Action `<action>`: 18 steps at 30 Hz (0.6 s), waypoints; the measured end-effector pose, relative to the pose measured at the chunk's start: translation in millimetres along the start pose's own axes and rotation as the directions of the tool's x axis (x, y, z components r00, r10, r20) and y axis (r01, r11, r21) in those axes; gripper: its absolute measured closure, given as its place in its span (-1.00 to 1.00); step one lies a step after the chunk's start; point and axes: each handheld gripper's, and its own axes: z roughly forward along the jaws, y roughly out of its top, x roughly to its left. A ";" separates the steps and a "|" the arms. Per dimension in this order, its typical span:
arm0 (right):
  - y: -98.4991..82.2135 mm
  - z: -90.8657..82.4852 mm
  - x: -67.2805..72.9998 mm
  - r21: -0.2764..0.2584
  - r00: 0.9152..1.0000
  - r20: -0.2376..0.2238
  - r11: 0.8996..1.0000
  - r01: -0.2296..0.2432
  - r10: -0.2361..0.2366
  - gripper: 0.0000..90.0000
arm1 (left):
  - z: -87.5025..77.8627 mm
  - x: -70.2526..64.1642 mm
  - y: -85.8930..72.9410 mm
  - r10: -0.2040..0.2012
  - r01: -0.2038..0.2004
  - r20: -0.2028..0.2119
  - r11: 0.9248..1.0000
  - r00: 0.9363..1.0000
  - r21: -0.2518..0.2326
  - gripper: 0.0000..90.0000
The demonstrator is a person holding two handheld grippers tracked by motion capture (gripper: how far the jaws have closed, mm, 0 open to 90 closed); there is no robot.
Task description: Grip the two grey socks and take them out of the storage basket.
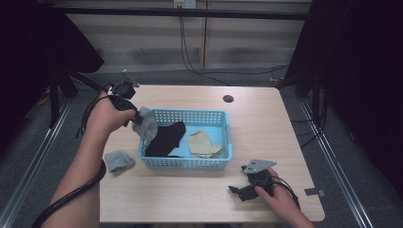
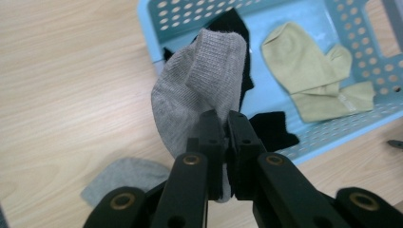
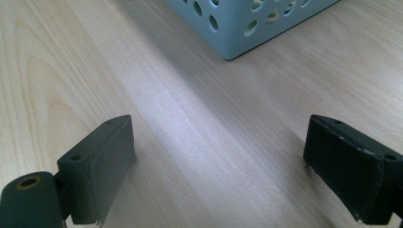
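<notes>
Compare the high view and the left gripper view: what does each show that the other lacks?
High view alone: the right gripper resting open on the table, both forearms, the floor. Left gripper view alone: the left gripper pinching the grey sock close up, its knit clear. Both: the blue basket with a black sock and a beige sock, and a second grey sock on the table.

The high view looks forward and down from above the person's side onto the whole table [image 1: 199, 199]. The left gripper view rides close behind the left gripper [image 2: 224, 124], looking steeply down past a grey sock [image 2: 199, 90] clamped in its jaws to the blue basket [image 2: 375, 66] beyond them. The right gripper view sits low, just over the tabletop, facing along the right gripper [image 3: 218, 166] toward a basket corner ahead. All three views share the basket and the surrounding wood.
</notes>
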 end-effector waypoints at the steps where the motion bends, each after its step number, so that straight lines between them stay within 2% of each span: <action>1: 0.0 0.0 0.0 0.000 1.000 0.000 1.000 0.000 0.000 -0.79 | -1.3 3.5 -2.4 -0.010 0.010 -0.003 1.000 1.000 -0.006 0.91; 10: 0.1 0.2 -0.1 0.000 1.000 0.000 1.000 0.000 0.000 -0.79 | -19.2 34.5 -22.3 -0.073 0.072 -0.016 0.997 0.997 -0.033 0.91; 14: 0.3 0.4 -0.3 -0.001 1.000 -0.001 1.000 0.002 -0.002 -0.79 | -15.4 46.6 -32.6 -0.092 0.092 -0.025 0.995 0.995 -0.032 0.91; 18: 0.2 0.5 -0.1 -0.002 1.000 0.000 1.000 0.000 0.000 -0.79 | -1.6 58.2 -43.5 -0.135 0.134 -0.019 0.991 0.991 -0.029 0.91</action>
